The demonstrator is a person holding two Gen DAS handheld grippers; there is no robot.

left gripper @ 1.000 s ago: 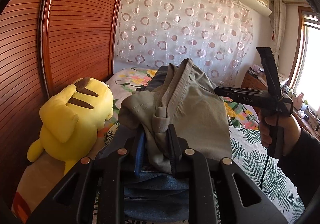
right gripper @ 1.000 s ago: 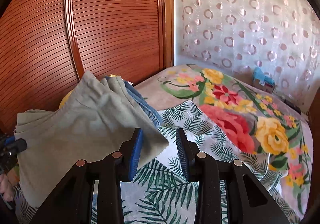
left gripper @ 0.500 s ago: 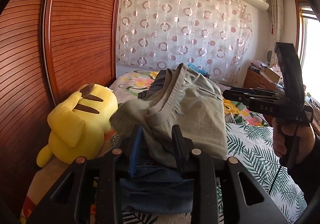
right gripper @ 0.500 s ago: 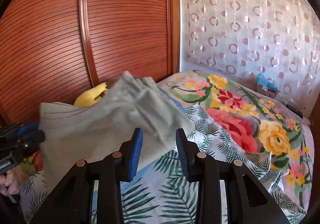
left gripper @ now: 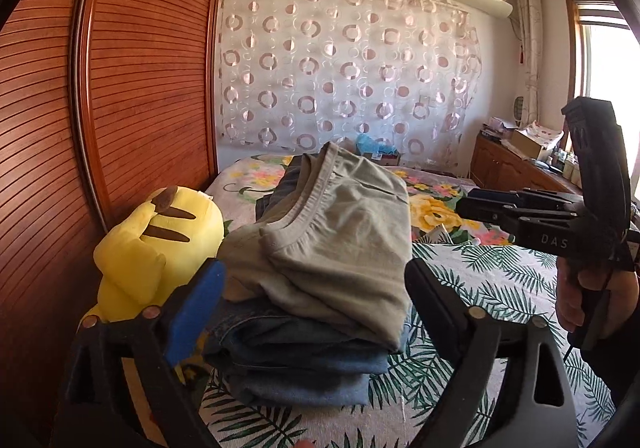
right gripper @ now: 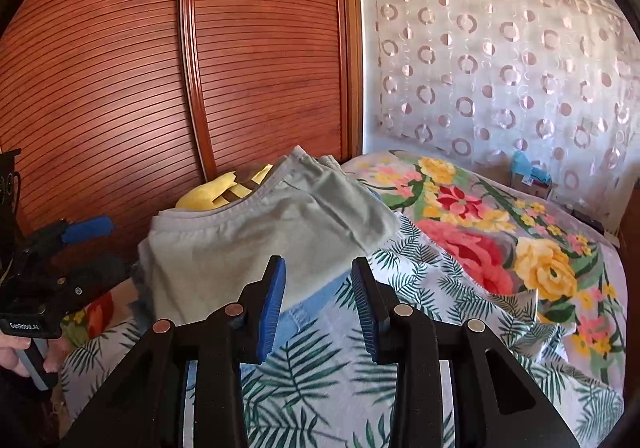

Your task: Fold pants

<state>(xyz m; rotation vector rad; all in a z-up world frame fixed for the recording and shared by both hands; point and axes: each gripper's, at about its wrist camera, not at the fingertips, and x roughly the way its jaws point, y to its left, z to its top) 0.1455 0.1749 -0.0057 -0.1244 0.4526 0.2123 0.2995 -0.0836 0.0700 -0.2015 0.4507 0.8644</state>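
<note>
Folded khaki pants [left gripper: 340, 240] lie on top of a stack of folded blue jeans [left gripper: 300, 360] on the bed. My left gripper [left gripper: 312, 304] faces the near end of the stack, its jaws opening wide. Its pads stand off either side of the khaki pants and press on nothing. In the right wrist view the khaki pants [right gripper: 260, 244] sit ahead and to the left, with the left gripper [right gripper: 96, 248] at the far left. My right gripper [right gripper: 320, 300] is open by a narrow gap with only bedsheet behind it. It appears as the right gripper [left gripper: 466, 204] at the right of the left wrist view.
A yellow plush toy [left gripper: 160, 244] leans against the slatted wooden wardrobe door [left gripper: 140, 88] left of the stack. The bed [right gripper: 480, 248] with its floral and leaf-print cover stretches right. A small box [right gripper: 528, 180] sits by the curtain; a cabinet [left gripper: 508, 168] stands at right.
The left gripper's jaws have spread and let go of the khaki pants, which now rest flat on the jeans. Both grippers have drawn back from the stack, the right one off to the right.
</note>
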